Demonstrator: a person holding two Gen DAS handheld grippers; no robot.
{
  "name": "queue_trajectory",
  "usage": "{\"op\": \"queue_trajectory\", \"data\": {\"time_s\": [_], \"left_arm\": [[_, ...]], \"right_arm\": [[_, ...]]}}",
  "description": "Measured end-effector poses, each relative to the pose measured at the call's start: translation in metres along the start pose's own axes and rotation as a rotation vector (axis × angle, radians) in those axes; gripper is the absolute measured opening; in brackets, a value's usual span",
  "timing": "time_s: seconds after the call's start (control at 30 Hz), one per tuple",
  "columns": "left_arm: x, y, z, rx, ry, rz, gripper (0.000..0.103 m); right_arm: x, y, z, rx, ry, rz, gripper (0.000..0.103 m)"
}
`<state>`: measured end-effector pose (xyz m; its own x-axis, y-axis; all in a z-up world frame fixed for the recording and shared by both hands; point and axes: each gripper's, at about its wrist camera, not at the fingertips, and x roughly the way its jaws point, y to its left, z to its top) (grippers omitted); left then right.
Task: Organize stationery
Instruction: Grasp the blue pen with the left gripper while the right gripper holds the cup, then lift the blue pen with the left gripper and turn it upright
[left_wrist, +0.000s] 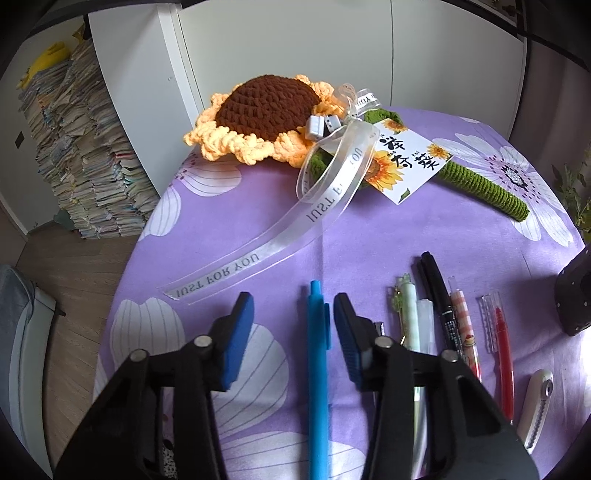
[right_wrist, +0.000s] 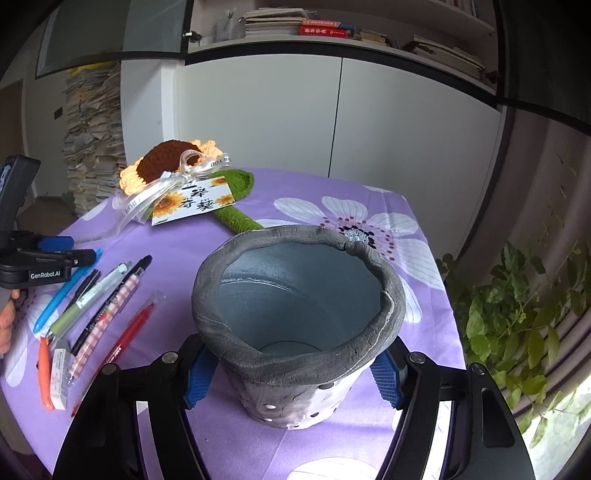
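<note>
the left tool (left_wrist: 293, 325) is hovering half open over the blue pen (left_wrist: 317, 369), its pads straddling the barrel without touching it. the pen is lying on the purple desk (left_wrist: 369, 229), its long axis running straight away from the tool. the right tool (right_wrist: 293, 373) is clamping the grey pot (right_wrist: 295, 325), standing right of the pens

Left gripper (left_wrist: 293, 314) straddles the blue pen (left_wrist: 317, 369), pads apart from it; other pens (left_wrist: 439, 314) lie right
</note>
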<state>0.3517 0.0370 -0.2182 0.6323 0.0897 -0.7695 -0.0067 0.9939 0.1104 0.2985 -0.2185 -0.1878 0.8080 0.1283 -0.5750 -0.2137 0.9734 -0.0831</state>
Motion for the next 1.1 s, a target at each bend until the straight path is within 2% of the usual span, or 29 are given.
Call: {"op": "queue_trajectory", "data": {"time_s": [0.1,0.23,0.3,0.37,0.4,0.6,0.83,1.1], "left_arm": [[0.009,0.001,0.001,-0.014,0.044,-0.011,0.041],[0.008,0.004,0.001,-0.034,0.053,-0.023,0.041],[0.008,0.002,0.001,-0.029,0.056,-0.026,0.034],[0.008,0.001,0.001,-0.029,0.06,-0.046,0.016],[0.008,-0.001,0.001,-0.03,0.062,-0.052,0.012],[0.005,0.001,0.0,-0.05,0.063,-0.072,0.011],[-0.029,0.009,0.012,-0.074,-0.03,-0.094,0.011],[-0.089,0.0,0.025,-0.047,-0.163,-0.14,0.01]], "right_arm": [[-0.002,0.0,0.0,-0.003,-0.011,-0.001,0.072],[-0.006,-0.003,0.0,0.008,-0.031,0.003,0.072],[-0.007,-0.004,0.0,0.018,-0.039,0.004,0.072],[-0.008,-0.006,0.0,0.028,-0.043,0.002,0.072],[-0.008,-0.007,0.0,0.032,-0.044,0.004,0.072],[-0.005,-0.006,0.001,0.026,-0.032,0.009,0.072],[-0.004,-0.003,0.0,0.009,-0.024,0.003,0.072],[-0.004,-0.002,0.0,0.006,-0.025,0.004,0.072]]}}
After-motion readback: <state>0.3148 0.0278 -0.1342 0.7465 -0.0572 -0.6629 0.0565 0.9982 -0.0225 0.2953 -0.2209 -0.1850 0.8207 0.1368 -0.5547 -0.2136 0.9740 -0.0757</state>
